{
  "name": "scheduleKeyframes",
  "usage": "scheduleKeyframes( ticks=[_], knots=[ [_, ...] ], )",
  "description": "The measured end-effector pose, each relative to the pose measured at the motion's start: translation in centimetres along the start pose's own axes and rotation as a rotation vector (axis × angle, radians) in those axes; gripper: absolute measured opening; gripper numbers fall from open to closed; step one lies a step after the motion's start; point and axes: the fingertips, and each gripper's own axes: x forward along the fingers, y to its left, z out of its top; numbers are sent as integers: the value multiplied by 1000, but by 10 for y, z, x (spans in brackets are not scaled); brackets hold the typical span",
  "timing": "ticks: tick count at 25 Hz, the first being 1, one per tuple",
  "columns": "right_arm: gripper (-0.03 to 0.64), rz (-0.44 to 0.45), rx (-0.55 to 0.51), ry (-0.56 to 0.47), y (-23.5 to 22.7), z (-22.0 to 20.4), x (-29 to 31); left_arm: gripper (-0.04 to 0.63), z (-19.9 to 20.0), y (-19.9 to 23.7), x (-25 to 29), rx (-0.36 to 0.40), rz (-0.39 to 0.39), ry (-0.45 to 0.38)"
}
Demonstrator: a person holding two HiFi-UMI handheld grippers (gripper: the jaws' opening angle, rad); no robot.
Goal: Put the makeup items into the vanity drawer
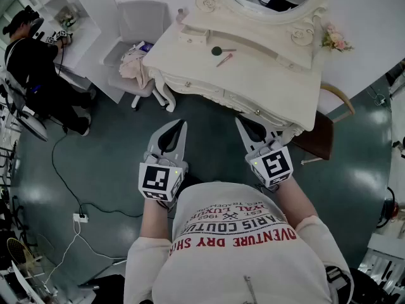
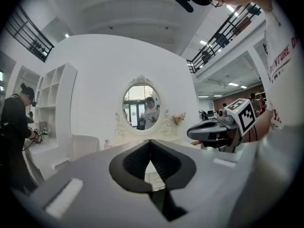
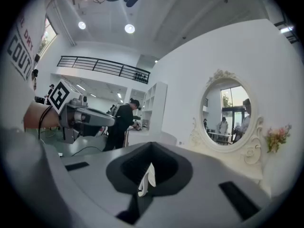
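Vanity table [image 1: 272, 84] of smooth cream-painted wood, floor [image 1: 114, 163] smooth, faintly glossy, shirt [image 1: 234, 265] of matt white cloth

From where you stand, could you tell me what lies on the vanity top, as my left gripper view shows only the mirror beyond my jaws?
Observer: A dark round compact and a pink stick lie near the middle of the vanity top.
Operator: Thank you. Is a drawer open?
Observer: No, the drawer fronts all look closed.
Operator: And how are the right gripper's jaws?
Observer: The right gripper has its jaws shut, with nothing held.
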Motion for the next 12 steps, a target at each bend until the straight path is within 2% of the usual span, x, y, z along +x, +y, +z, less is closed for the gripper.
scheduleKeyframes(
  ticks=[12],
  knots=[
    [6, 18, 58, -37, -1, 2, 0, 10, -4, -4, 0, 1, 8, 22]
  ],
)
